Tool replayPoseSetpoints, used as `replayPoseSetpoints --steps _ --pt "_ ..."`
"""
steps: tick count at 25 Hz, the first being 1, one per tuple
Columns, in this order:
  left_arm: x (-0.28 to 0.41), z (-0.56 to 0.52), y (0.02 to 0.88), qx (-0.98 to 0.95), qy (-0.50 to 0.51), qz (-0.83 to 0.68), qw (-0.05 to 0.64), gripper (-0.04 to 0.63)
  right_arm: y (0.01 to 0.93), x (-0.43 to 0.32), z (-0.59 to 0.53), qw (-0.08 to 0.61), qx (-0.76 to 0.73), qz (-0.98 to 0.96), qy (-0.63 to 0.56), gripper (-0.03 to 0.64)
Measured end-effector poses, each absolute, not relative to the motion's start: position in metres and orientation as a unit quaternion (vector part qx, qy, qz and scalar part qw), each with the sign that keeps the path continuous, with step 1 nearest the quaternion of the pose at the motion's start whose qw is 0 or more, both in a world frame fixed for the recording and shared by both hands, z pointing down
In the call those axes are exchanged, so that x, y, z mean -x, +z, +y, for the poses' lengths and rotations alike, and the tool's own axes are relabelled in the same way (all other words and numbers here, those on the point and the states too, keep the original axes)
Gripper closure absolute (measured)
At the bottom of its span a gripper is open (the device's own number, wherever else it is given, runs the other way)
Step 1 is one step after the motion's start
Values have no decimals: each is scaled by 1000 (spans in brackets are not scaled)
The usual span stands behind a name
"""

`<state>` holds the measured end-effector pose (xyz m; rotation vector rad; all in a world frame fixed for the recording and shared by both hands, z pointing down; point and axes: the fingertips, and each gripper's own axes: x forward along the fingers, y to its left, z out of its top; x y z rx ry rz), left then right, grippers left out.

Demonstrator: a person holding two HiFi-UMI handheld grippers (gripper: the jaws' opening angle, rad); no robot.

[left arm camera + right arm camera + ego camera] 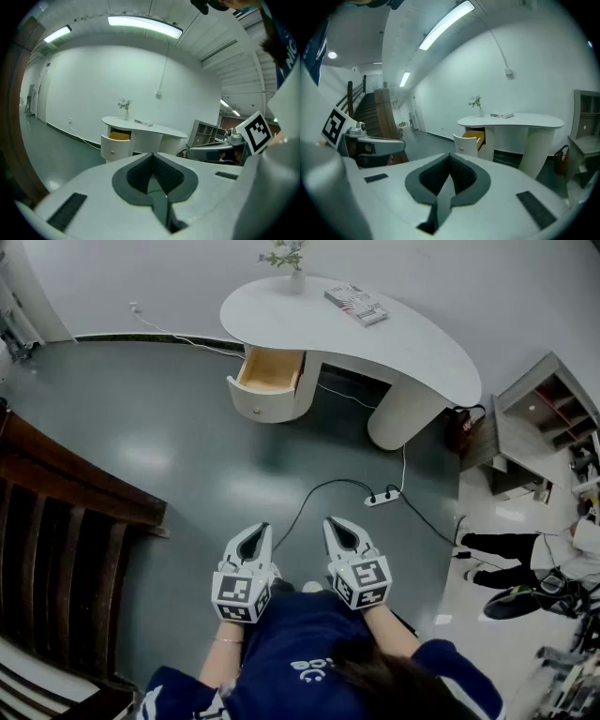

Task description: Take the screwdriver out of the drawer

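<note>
Left gripper (pixel 261 527): jaws together, the ribbed pads meet along one line in the left gripper view, nothing between them; held close in front of the person's body over the floor (pixel 141 427).
Right gripper (pixel 330 521): jaws together as well, nothing between the pads; just beside the left gripper, the two not touching.
Drawer (pixel 262 407): pulled open under the left end of the desk (pixel 412 343), well apart from both grippers; its rounded white front faces the person.
Screwdriver: cannot be made out in any view. The drawer's inside shows only as a small patch of yellow wood, too small and far to tell what lies in it.
Desk top: a book (pixel 356 304) lies near the far edge; a plant (pixel 286 254) stands at the far left edge, its top cut off by the head view's upper border.
Floor: a power strip (pixel 382 497) lies near the desk's right leg, and a dark cable (pixel 309 498) runs from it toward the grippers.
Left edge: dark wooden stairs (pixel 56 540), cut off by the frame.
Right edge: a shelf unit (pixel 544 413), only partly in frame; below it another person (pixel 506 545), mostly legs showing, the rest cut off and blurred.
</note>
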<state>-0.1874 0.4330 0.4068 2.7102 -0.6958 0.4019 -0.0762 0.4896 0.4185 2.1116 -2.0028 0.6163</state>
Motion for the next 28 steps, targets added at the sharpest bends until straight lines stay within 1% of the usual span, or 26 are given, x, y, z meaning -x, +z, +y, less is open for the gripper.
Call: replayPoseSetpoints --steps 7,11,19,20,22,25,28 --pt "181 424 402 -953 135 -227 149 591 416 75 480 52 -718 -661 212 609" --pt "186 412 401 -956 133 -207 159 591 412 77 467 51 -729 -652 202 609" --pt "196 394 409 -958 146 -195 153 591 413 76 444 35 -742 -638 201 609" --pt "195 390 411 -957 147 -197 153 591 413 75 440 36 -742 -639 199 597" --pt "192 382 414 -955 148 -206 151 591 416 70 430 44 -740 -642 196 551" --pt "186 368 420 -951 152 -226 148 591 425 58 415 49 -732 -649 203 558" --pt "176 341 421 -944 154 -253 145 591 427 39 387 45 -722 -659 204 585"
